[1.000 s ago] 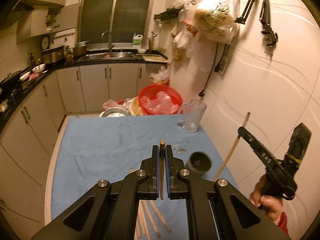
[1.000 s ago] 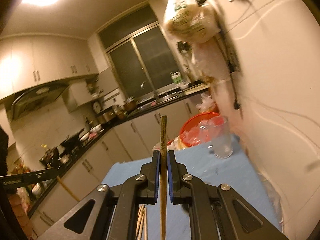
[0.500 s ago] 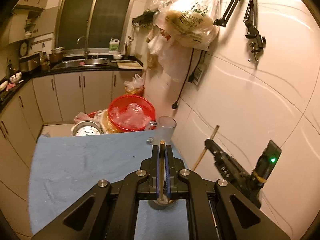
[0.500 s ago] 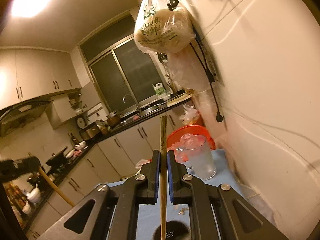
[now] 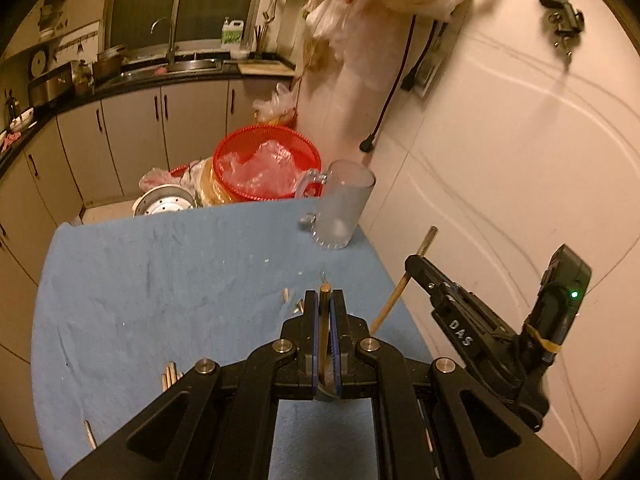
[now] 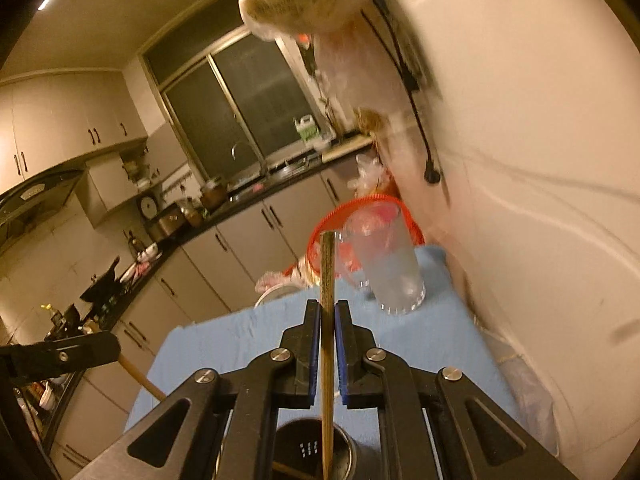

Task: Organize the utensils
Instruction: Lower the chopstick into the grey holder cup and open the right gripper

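Note:
My left gripper (image 5: 325,300) is shut on a wooden chopstick (image 5: 323,320), held over the blue cloth (image 5: 160,280). My right gripper (image 6: 328,312) is shut on another chopstick (image 6: 327,300); its lower end hangs over the open mouth of a dark metal holder cup (image 6: 308,450) on the cloth. In the left wrist view the right gripper (image 5: 412,264) shows at the right with its chopstick (image 5: 400,288) slanting down. The left gripper's finger (image 6: 64,356) and its chopstick (image 6: 140,380) show at the left of the right wrist view. Several loose chopsticks (image 5: 170,374) lie on the cloth.
A frosted glass mug (image 5: 340,208) stands at the cloth's far right corner. Behind it are a red basket (image 5: 266,168) with plastic and a metal lid (image 5: 164,206). A tiled wall (image 5: 500,160) runs close along the right. Small crumbs (image 5: 288,296) lie mid-cloth.
Both grippers have swung and tilted down over the table. The holder cup now sits right under the right gripper's chopstick. The left view shows more cloth and the loose chopsticks again.

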`<state>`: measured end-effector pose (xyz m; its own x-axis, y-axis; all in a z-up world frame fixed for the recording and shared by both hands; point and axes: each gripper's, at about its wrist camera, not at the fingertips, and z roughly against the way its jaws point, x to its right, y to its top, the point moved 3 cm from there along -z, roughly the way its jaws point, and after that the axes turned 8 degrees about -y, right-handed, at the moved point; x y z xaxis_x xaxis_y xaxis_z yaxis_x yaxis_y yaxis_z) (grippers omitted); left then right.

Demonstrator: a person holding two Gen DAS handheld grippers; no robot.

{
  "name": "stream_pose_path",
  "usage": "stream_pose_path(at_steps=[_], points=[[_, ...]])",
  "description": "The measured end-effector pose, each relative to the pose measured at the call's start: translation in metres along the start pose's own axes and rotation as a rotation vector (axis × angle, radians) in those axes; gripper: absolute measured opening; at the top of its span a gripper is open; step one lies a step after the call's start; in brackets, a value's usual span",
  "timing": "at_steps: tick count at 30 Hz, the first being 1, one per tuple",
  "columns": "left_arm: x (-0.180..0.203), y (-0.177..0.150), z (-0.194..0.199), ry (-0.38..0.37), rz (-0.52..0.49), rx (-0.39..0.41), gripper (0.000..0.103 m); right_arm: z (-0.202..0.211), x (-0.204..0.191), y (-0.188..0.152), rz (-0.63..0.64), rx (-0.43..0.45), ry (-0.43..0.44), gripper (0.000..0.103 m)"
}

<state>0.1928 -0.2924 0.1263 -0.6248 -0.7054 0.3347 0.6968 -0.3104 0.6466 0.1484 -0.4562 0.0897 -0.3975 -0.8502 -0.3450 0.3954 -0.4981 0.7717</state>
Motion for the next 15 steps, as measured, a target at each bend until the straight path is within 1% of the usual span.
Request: stream_pose_path(at_steps=[2,4,7,9,10,11,12,14,15], points=[[0.0,-0.002,0.001,0.003,-0.001,0.003,0.005,0.001,0.001,-0.002,0.007,-0.014,0.001,0.011],[-0.001,-0.004,0.003,0.0,0.002,0.006,0.005,0.006,0.001,0.0,0.016,-0.01,-0.009,0.011],[0.001,-0.006,0.013,-0.008,-0.01,0.021,0.006,0.021,0.002,0.001,0.009,0.005,-0.008,0.013],[0.002,-0.01,0.022,-0.012,-0.018,0.034,0.007,0.035,0.003,0.002,-0.001,0.018,-0.004,0.013],[0.002,-0.01,0.025,-0.014,-0.019,0.04,0.012,0.045,0.005,0.002,-0.01,0.028,-0.001,0.013],[0.001,-0.012,0.029,-0.017,-0.018,0.048,0.021,0.053,0.007,0.001,-0.016,0.035,0.001,0.013],[0.0,-0.015,0.036,-0.015,-0.012,0.064,0.025,0.063,0.007,0.0,-0.021,0.043,0.004,0.013],[-0.003,-0.02,0.049,-0.011,-0.006,0.111,0.039,0.08,0.004,-0.004,-0.021,0.058,0.021,0.014],[-0.006,-0.025,0.06,-0.01,-0.001,0.148,0.042,0.088,0.001,-0.008,-0.016,0.064,0.03,0.014]])
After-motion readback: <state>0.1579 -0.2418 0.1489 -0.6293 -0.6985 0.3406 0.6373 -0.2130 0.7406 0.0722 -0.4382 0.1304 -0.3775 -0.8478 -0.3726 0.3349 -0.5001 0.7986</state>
